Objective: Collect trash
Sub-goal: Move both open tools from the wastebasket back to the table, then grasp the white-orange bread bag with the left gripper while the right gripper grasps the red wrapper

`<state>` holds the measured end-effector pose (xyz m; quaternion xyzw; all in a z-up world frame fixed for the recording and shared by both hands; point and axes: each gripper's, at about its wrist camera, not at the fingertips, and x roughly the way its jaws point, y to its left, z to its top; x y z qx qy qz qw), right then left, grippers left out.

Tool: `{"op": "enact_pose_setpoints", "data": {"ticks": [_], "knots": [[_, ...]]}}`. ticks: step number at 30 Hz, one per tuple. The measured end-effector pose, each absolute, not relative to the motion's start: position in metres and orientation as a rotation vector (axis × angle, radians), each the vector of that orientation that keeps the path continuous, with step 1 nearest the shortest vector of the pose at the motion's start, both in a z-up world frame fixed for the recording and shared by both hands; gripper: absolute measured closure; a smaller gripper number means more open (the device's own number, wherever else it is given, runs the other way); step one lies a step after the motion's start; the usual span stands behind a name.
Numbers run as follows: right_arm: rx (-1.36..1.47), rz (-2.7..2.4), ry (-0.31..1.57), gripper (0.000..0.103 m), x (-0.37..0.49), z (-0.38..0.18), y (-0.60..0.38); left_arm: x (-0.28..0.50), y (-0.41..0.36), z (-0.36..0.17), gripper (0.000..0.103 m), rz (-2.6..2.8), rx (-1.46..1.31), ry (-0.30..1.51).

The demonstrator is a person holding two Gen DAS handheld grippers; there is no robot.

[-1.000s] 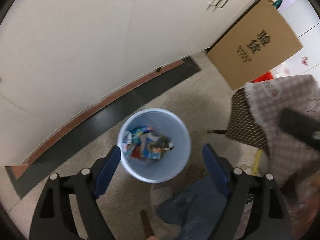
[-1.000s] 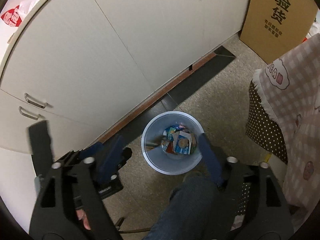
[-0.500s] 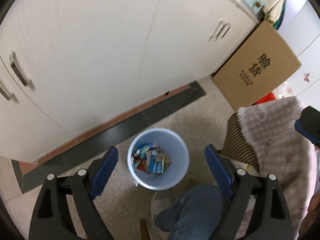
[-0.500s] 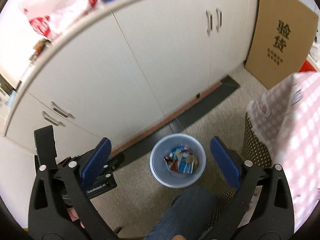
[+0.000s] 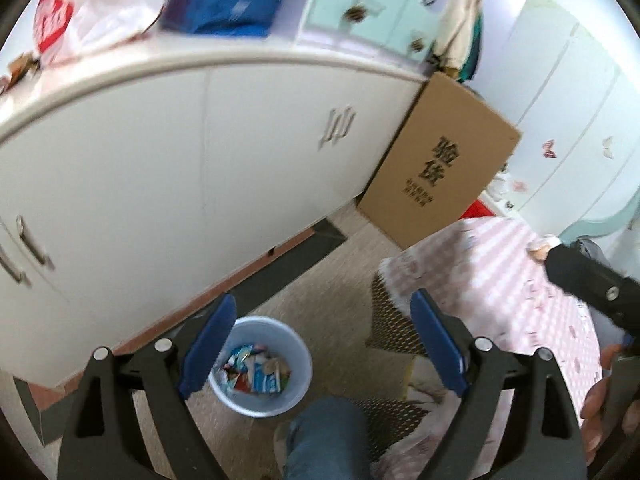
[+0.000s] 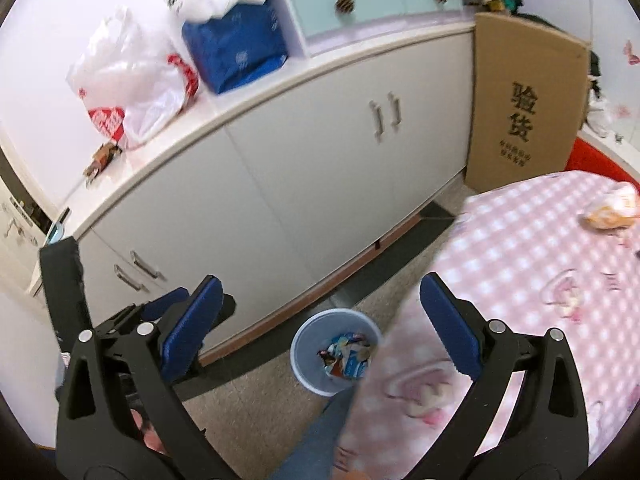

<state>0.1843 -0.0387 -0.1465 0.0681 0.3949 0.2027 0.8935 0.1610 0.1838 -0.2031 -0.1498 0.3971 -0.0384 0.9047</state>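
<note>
Left wrist view, item one: my left gripper [image 5: 320, 344], blue pads spread wide and empty, above the pale blue bin [image 5: 262, 366] on the speckled floor [image 5: 332, 280], wrappers [image 5: 256, 372] lying inside it, a jeans-clad knee [image 5: 324, 432] just beside it. Right wrist view, item two: my right gripper [image 6: 320, 324], jaws just opened further, nothing between them, the same bin [image 6: 334, 350] below, with a pink checked tablecloth [image 6: 540, 248] to its right bearing one crumpled wrapper [image 6: 612, 206]. Surroundings: white cabinet [image 6: 300, 184], cardboard box [image 6: 520, 108], plastic bags [image 6: 132, 84] on the countertop.
</note>
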Motion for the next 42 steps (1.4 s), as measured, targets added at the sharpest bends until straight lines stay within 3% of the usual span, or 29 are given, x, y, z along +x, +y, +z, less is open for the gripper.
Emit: {"op": "enact_pose_setpoints", "data": {"ticks": [9,20,32,42], "knots": [[0.202,0.305,0.714,0.006,0.158,-0.121,-0.128,0.155,0.100,-0.153,0.016,-0.191,-0.202,0.733],[0.290,0.140,0.646,0.006,0.136,-0.118,-0.238,0.166,0.000,-0.137,0.016,-0.350,-0.086,0.705],[0.369,-0.085,0.690,0.006,0.144,-0.159,-0.354,0.219,-0.106,-0.149,0.013,-0.471,0.042,0.698],[0.345,-0.167,0.797,0.006,0.183,-0.204,-0.392,0.296,-0.203,-0.195,0.013,-0.563,0.263,0.752]]}}
